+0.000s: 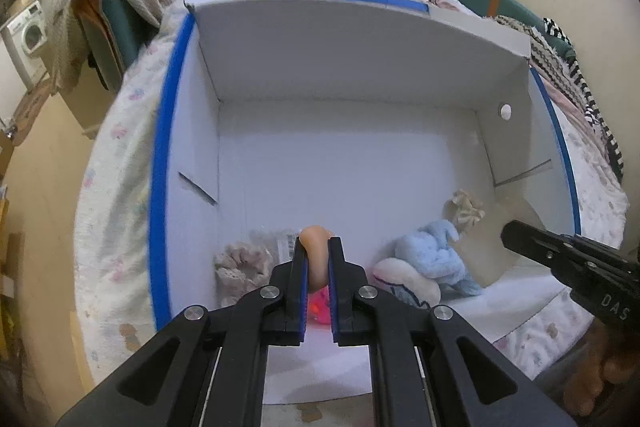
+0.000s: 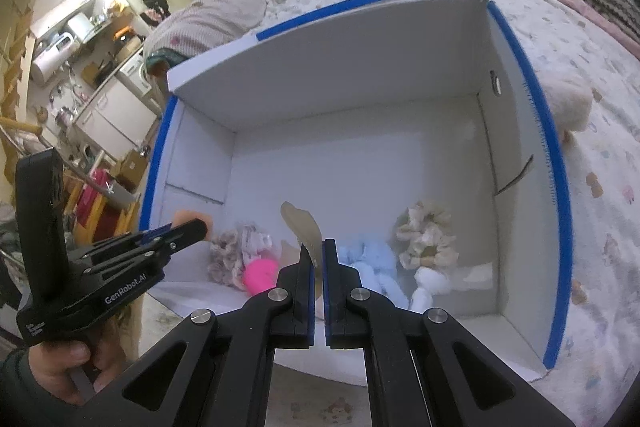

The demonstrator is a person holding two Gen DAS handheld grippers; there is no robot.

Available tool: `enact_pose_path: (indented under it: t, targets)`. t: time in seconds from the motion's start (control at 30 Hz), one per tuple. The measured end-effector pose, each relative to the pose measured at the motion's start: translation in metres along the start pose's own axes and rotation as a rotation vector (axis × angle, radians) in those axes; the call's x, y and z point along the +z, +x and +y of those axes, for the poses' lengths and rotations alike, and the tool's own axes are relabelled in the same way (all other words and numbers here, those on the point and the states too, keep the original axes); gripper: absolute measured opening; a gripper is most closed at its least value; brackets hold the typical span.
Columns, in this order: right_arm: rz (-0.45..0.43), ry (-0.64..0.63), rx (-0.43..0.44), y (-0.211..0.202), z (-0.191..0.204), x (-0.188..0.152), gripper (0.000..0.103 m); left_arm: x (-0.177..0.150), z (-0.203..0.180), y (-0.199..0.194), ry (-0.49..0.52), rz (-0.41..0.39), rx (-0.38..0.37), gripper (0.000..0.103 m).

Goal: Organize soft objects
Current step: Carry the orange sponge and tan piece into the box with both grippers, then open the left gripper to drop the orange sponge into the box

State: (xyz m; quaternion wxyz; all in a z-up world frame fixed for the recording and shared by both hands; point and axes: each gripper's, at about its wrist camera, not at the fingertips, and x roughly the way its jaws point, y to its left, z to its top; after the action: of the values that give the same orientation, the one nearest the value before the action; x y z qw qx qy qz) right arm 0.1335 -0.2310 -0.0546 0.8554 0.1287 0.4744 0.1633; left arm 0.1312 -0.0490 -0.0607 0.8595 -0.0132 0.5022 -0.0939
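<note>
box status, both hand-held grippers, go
Left hand-held gripper shut on peach soft piece, above white box. Right hand-held gripper shut on thin tan piece. Blue plush, pink toy already inside. Nothing blocking.

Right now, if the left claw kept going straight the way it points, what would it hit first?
Probably the box floor. The left claw, shut on a peach soft piece, aims into the white box between the lacy scrunchie and the blue plush. Depth is unclear.
</note>
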Motion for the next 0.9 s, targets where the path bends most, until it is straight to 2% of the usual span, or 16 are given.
enact_pose_path:
  t: [0.13,0.2,0.3,0.37,0.43,0.47,0.9]
  targets:
    - [0.017,-0.008,-0.008,0.007,0.001,0.001,0.005,-0.003,-0.003,0.006,0.003,0.019,0.007,0.009]
    - [0.02,-0.007,-0.009,0.009,0.001,0.001,0.005,-0.003,-0.003,0.007,-0.001,0.024,0.021,0.014]
    - [0.022,-0.004,-0.01,0.009,0.001,0.001,0.005,-0.004,-0.002,0.007,-0.013,0.029,0.004,0.018]
    - [0.024,-0.004,-0.013,0.009,0.001,0.0,0.005,-0.004,-0.002,0.006,-0.018,0.029,0.005,0.032]
    - [0.026,-0.002,-0.015,0.01,0.001,0.001,0.005,-0.005,-0.002,0.002,-0.023,0.009,0.02,0.057]
    - [0.026,0.0,-0.016,0.01,0.001,0.001,0.005,-0.005,-0.002,-0.001,-0.024,-0.005,0.028,0.06]
    - [0.031,0.001,-0.012,0.014,0.001,0.002,0.005,-0.003,0.005,-0.009,-0.042,-0.028,0.076,0.061]
